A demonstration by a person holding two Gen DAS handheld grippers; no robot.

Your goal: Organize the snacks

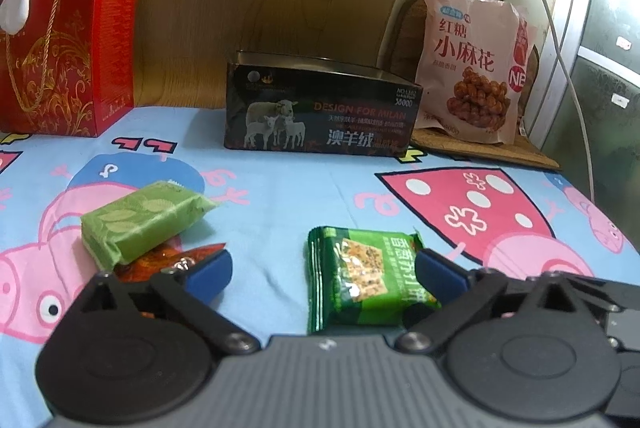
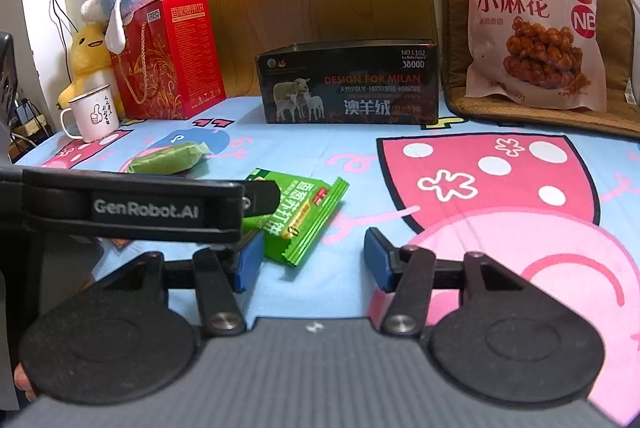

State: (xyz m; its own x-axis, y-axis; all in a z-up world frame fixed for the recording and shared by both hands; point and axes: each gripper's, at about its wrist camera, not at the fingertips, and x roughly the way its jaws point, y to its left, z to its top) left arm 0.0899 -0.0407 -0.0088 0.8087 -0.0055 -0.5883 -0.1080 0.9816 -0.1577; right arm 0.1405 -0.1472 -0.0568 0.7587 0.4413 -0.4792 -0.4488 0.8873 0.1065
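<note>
My two claws over a cartoon bedsheet with three small snack packs

My left claw gapes wide around one crinkly dark-green cracker pack, pads clear of it; one soft pale-green pack rests on one orange pack. My right claw stands apart, holding nothing, over bare sheet. One black box sits behind
</note>
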